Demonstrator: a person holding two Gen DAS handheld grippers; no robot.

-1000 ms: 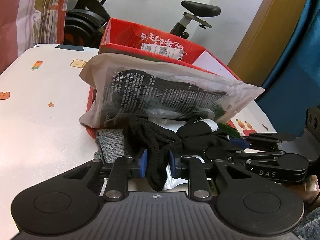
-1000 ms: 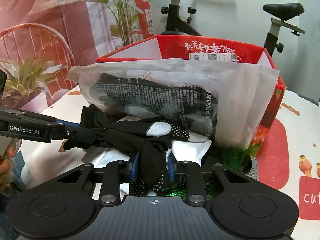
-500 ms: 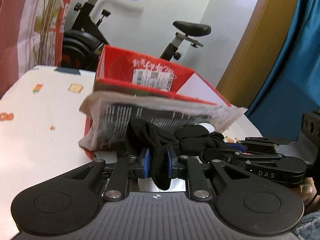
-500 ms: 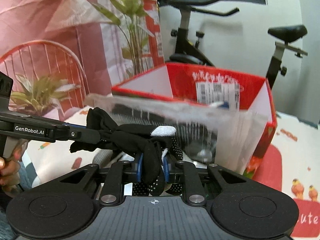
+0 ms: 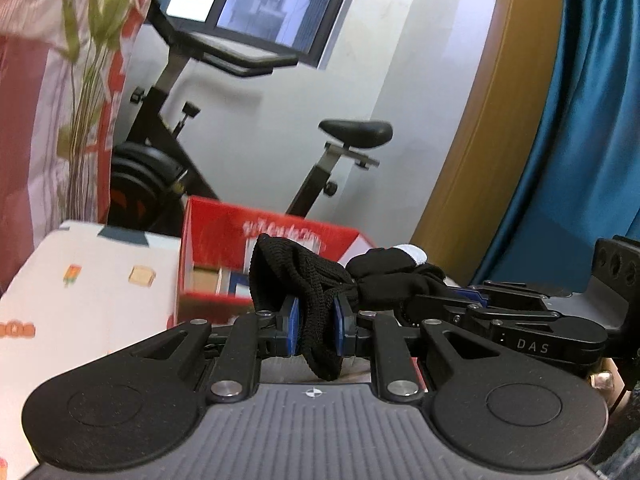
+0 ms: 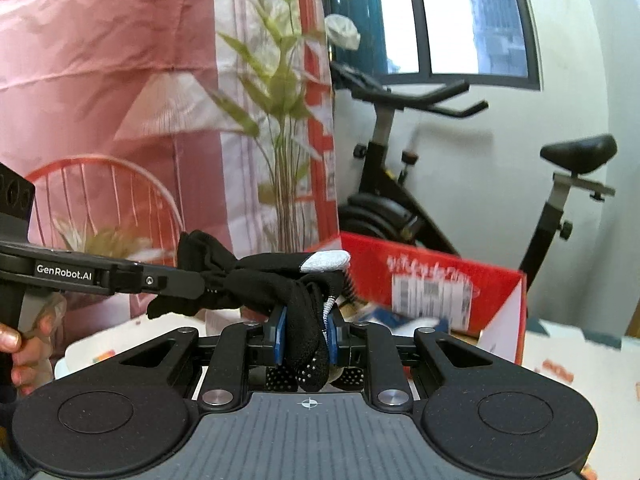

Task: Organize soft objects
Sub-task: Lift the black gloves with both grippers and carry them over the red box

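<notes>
- Table [image 5: 92, 304] w/ patterned cloth; red box [image 5: 224, 236] on it, exercise bike [image 5: 240, 148] and curtain [image 6: 100, 80] behind.
- Space above table open; box sits just beyond the tongs.
- Left gripper [image 5: 314, 328] clenched on black glove [image 5: 304, 280].
- Right gripper [image 6: 306, 338] clenched on same glove, other end; glove stretched between both, off the table.

You are working in a lived-in home room: a black exercise bike [image 6: 404, 184] stands by the white wall, a teal fabric curtain [image 5: 576, 152] hangs beside it, and a table under a white cartoon-print cloth [image 5: 80, 300] carries a red cardboard box [image 6: 436, 284].
</notes>
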